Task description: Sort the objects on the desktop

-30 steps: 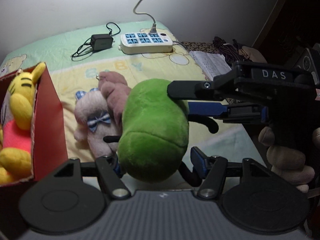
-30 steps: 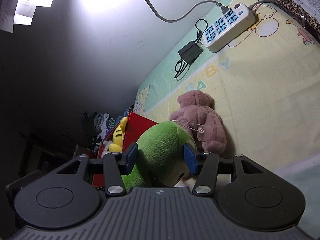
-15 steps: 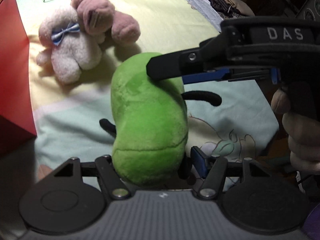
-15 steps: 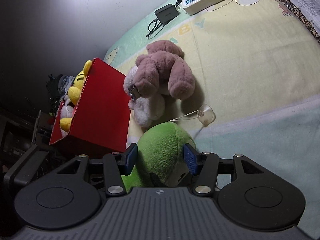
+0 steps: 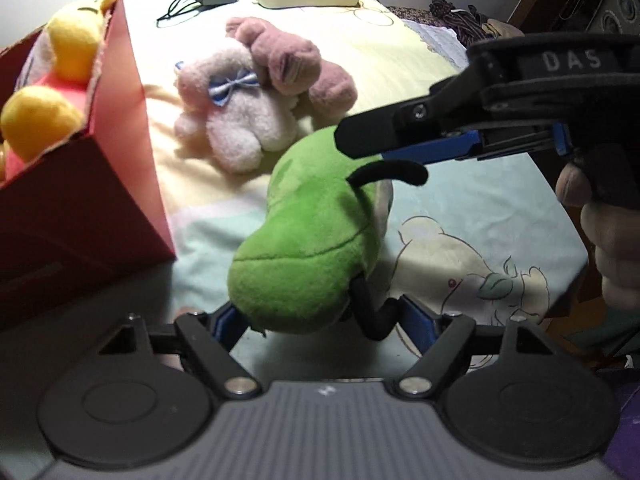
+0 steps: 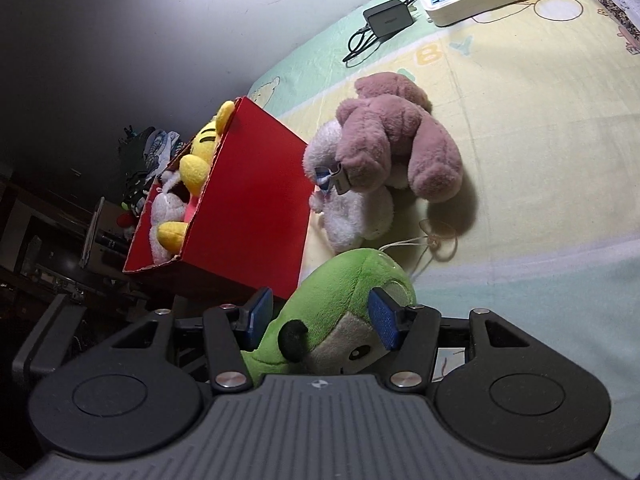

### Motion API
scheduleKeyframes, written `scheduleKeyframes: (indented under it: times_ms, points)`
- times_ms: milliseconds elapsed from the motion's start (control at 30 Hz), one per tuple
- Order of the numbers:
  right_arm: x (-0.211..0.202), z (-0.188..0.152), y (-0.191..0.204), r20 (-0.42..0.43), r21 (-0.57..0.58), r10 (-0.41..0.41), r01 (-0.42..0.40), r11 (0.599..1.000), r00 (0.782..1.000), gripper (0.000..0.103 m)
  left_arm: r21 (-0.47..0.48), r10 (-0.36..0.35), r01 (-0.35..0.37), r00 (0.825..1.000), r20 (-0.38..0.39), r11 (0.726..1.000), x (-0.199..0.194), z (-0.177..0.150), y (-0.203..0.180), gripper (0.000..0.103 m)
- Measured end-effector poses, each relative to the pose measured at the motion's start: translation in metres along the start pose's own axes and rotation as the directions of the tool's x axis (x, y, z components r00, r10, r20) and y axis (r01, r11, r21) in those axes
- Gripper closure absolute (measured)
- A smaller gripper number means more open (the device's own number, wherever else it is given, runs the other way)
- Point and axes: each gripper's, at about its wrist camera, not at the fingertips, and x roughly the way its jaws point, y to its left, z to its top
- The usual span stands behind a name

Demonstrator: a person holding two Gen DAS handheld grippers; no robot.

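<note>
Gripping the soft green bean-shaped plush toy point(image 5: 308, 240) at both ends, the left gripper point(image 5: 320, 316) and right gripper point(image 6: 320, 320) hold it above the pastel cartoon-print sheet point(image 5: 460, 232). It looks light and squashy; the fat body seems the surest hold. Two plush toys lie nearby, one whitish point(image 5: 236, 120), one mauve point(image 5: 292, 64); one red cardboard box point(image 5: 80, 200) waits.
</note>
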Motion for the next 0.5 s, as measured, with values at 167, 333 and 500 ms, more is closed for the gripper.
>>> scheduleKeyframes:
  times_ms: [167,333,500]
  points:
    - [0.012,0.004,0.006,0.016,-0.005,0.003,-0.003,1.0,1.0,0.046,0.056,0.013,-0.016,0.999,0.051,0.998,-0.019,-0.001,0.004,0.019]
    - [0.021,0.008,0.007,0.031,0.018,0.028,-0.029,0.999,0.999,0.046,0.079,0.02,-0.02,1.0,0.009,0.997,-0.015,-0.007,0.012,0.016]
    - [0.026,0.012,0.008,0.027,0.024,0.056,-0.056,0.998,0.998,0.046,0.076,0.019,-0.019,1.0,0.006,0.997,-0.029,-0.018,0.019,0.017]
